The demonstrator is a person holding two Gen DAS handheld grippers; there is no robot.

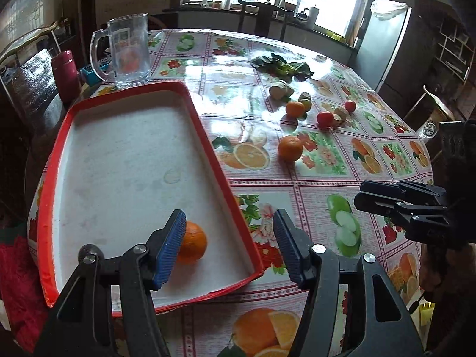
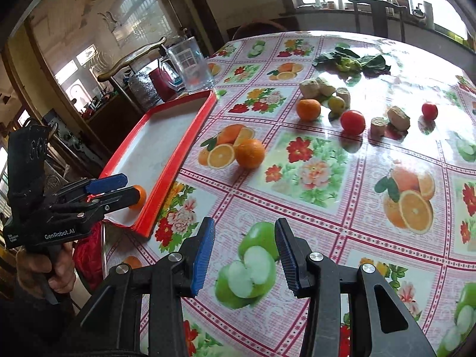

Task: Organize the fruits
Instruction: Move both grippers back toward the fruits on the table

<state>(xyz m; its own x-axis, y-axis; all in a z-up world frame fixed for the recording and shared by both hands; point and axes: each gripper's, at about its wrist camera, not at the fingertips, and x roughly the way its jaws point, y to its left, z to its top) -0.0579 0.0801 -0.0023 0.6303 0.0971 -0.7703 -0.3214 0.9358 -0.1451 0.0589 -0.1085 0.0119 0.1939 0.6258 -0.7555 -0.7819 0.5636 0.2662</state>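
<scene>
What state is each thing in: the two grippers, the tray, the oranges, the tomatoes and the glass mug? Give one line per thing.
left gripper: open, over the tray.
right gripper: open, holding nothing.
red tray: holds one orange.
orange in tray: loose, beside a finger.
near orange: on the tablecloth.
far orange: on the tablecloth.
two tomatoes: on the tablecloth.
glass mug: upright, empty.

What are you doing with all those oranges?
Fruit is being sorted into the red tray. The left gripper hangs open over the tray, next to one orange already lying inside. The right gripper waits open above the table. Two more oranges and tomatoes remain outside.
</scene>
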